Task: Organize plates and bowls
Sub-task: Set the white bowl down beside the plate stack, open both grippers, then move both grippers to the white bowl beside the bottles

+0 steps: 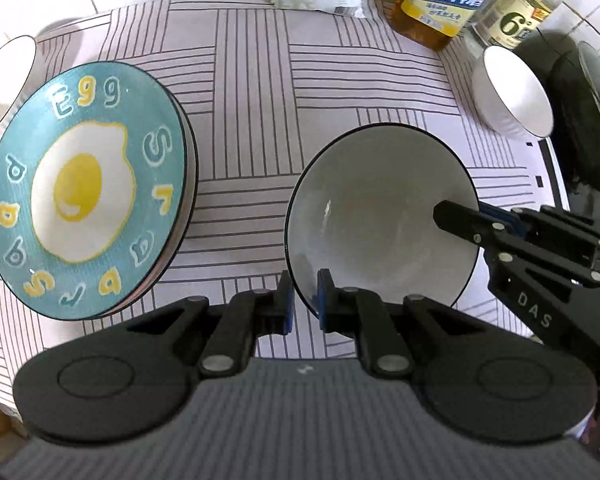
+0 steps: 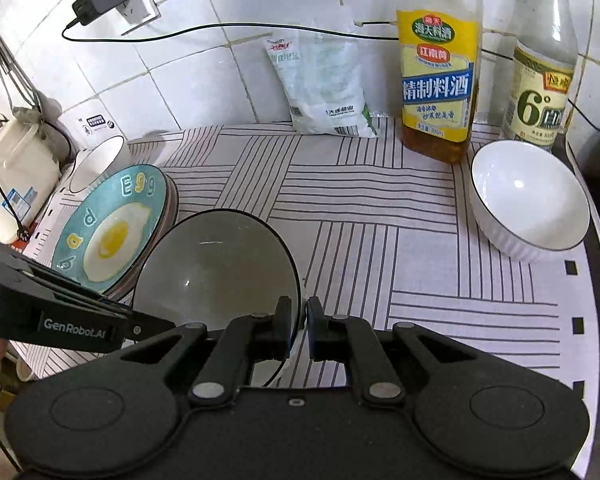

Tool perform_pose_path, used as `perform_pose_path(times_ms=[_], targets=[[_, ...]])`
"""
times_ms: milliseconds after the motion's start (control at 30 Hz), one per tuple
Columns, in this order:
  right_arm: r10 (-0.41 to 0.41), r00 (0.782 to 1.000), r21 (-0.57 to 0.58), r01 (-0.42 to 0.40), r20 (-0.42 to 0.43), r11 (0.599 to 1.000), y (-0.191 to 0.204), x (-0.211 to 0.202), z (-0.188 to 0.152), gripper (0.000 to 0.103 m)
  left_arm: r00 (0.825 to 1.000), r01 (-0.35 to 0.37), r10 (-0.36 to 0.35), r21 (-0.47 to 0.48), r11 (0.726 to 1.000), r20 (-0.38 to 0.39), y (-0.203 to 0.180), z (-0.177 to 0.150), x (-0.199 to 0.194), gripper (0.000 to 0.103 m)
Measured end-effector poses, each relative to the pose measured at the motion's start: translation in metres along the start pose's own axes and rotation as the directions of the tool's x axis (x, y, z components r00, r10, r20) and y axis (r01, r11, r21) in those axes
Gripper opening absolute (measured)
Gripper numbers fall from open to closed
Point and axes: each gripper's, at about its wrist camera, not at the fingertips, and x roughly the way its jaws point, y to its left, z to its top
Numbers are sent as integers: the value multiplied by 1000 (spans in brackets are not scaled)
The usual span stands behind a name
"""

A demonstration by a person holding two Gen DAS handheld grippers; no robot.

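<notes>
Both grippers are clamped on the rim of 1 dark-rimmed bowl point(image 1: 380, 216): the left gripper point(image 1: 305, 300) pinches its near edge, and the right gripper point(image 2: 299, 326) pinches the rim at another point, each with its jaws nearly closed on it. The bowl sits tilted above the striped worktop point(image 1: 252, 92), just right of the stack of egg plates point(image 1: 84, 188). A white bowl point(image 2: 528, 196) stands well apart from the dark-rimmed bowl, beside 2 bottles point(image 2: 440, 80).

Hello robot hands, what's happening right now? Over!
Left gripper and right gripper both clamped on black-rimmed bowl. Egg plate stacked alongside. White bowl sits apart. Nothing blocking.
</notes>
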Motion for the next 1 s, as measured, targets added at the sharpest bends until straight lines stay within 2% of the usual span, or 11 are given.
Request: perform_pose_path(times_ms=[267, 333, 467, 600, 633, 700, 767, 867, 1000], targets=[[-9, 1000, -59, 10, 27, 998, 2, 26, -6, 11, 996, -89, 88, 21, 996, 13, -4, 3, 17, 11], [14, 996, -51, -10, 84, 999, 1, 22, -7, 17, 995, -92, 92, 8, 996, 31, -2, 3, 16, 15], [36, 991, -48, -30, 132, 998, 0, 11, -7, 30, 995, -90, 90, 2, 996, 43, -6, 5, 4, 43], [38, 986, -38, -32, 164, 999, -8, -6, -7, 39, 994, -107, 106, 30, 994, 6, -13, 4, -3, 52], [31, 985, -33, -26, 168, 999, -10, -11, -7, 41, 994, -111, 111, 32, 993, -10, -14, 4, -4, 52], [19, 985, -42, -12, 174, 999, -14, -21, -7, 57, 992, -122, 124, 43, 992, -32, -15, 2, -7, 53], [-7, 985, -75, 21, 175, 997, -17, -30, -10, 65, 989, -138, 141, 57, 989, -44, -18, 0, -10, 55], [-56, 981, -120, 79, 185, 990, -22, -43, -16, 66, 987, -148, 151, 63, 987, -61, -20, -2, -18, 57], [-96, 973, -105, 121, 211, 987, -36, -65, -26, 68, 985, -163, 167, 87, 983, -47, -28, 1, -35, 62]])
